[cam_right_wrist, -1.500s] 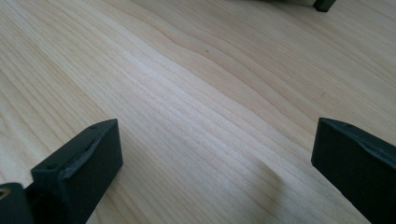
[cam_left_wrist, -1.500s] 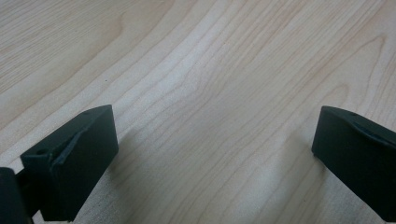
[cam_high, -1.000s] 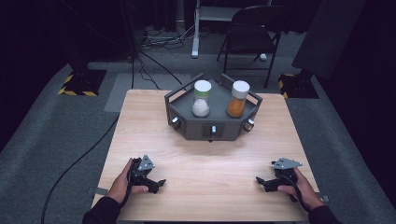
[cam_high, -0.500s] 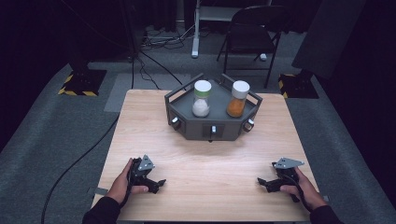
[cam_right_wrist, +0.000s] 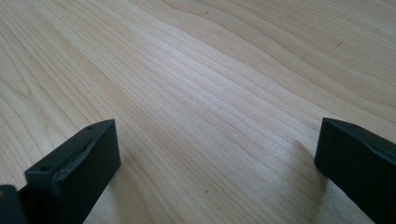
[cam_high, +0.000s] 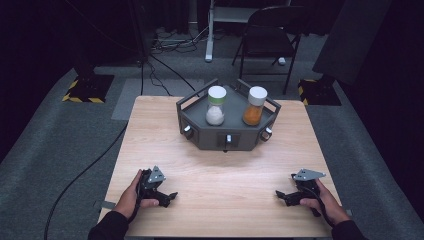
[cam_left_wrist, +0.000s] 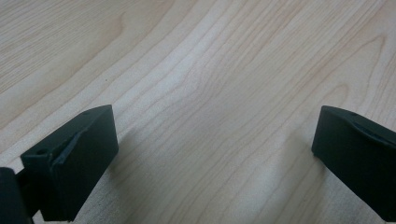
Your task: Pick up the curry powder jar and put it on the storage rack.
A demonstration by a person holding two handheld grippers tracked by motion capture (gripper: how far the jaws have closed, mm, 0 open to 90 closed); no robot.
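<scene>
Both the left hand-held gripper (cam_high: 169, 196) and the right hand-held gripper (cam_high: 281, 195) rest released on the bench (cam_high: 220, 170), well short of the tray (cam_high: 200, 135) — a hasty reach could topple its white jar (cam_high: 216, 105) or orange jar (cam_high: 255, 106).

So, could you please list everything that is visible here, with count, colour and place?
table: 1, light wood, centre of the high view
rack: 1, dark grey, angular, far middle of the table
white jar: 1, clear with white lid and white contents, left in the rack
orange jar: 1, clear with white lid and orange contents, right in the rack
folding chair: 1, dark, on the floor behind the table
floor cables: several, dark, on the grey carpet
left gripper: 1, black, near left of the table, jaws apart
right gripper: 1, black, near right, jaws apart
</scene>
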